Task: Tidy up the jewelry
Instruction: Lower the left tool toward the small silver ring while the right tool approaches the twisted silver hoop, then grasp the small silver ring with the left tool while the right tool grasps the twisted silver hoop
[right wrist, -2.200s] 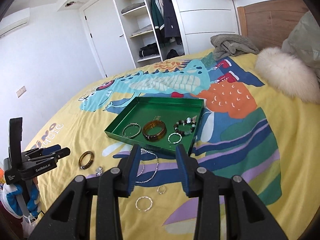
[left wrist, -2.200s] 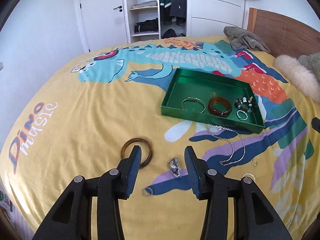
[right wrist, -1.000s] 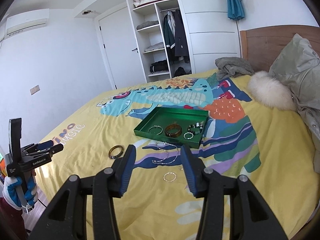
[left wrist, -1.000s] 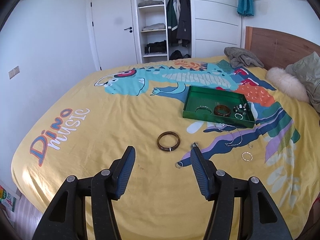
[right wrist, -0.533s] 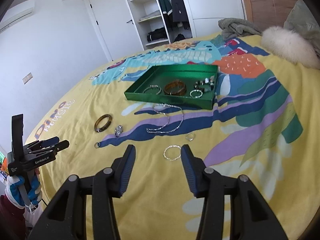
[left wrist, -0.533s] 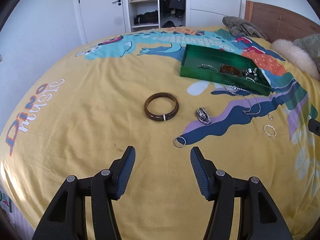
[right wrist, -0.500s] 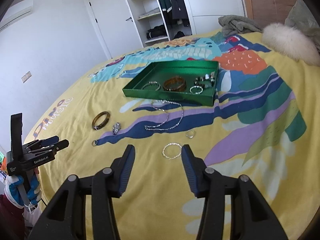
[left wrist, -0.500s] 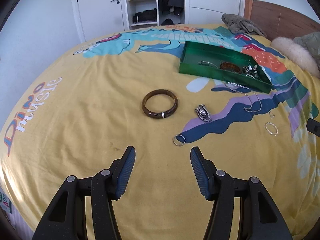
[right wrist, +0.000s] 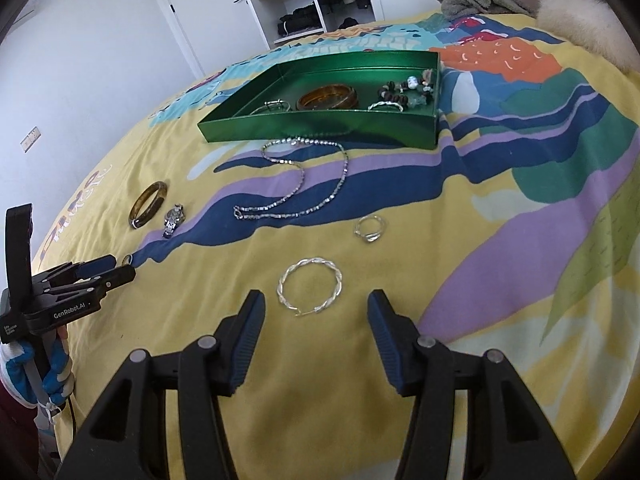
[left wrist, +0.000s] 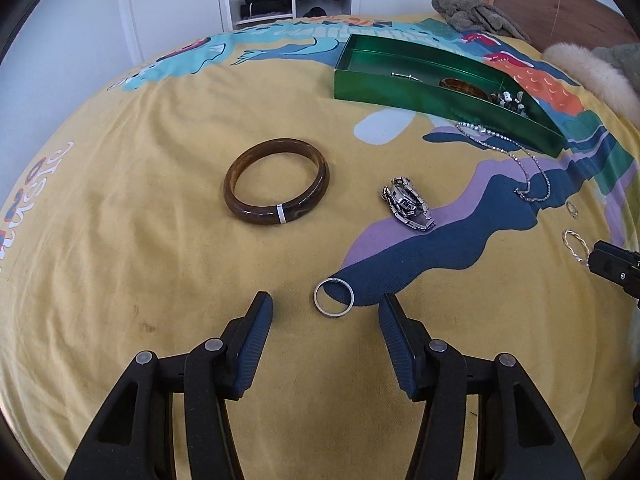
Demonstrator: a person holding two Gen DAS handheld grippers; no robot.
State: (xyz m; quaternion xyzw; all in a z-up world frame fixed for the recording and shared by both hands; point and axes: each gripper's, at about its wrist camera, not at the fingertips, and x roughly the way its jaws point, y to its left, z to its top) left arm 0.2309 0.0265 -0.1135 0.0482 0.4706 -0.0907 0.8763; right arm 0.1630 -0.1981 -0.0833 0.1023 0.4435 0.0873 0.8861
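Silver ring [left wrist: 333, 297] lies flat on the bedspread [left wrist: 120, 208], between the left gripper [left wrist: 326, 306] jaws at their tips, untouched; jaws closing, roughly half spread, holding nothing. Beyond them: brown bangle [left wrist: 276, 192] and watch [left wrist: 408, 204]. Twisted silver hoop [right wrist: 310, 285] sits just ahead of the right gripper [right wrist: 316, 302] jaws, between the tips, no contact; jaws about half spread, empty. Further out: small ring [right wrist: 370, 229], chain necklace [right wrist: 296, 178], then green tray [right wrist: 320, 126] with bracelets inside.
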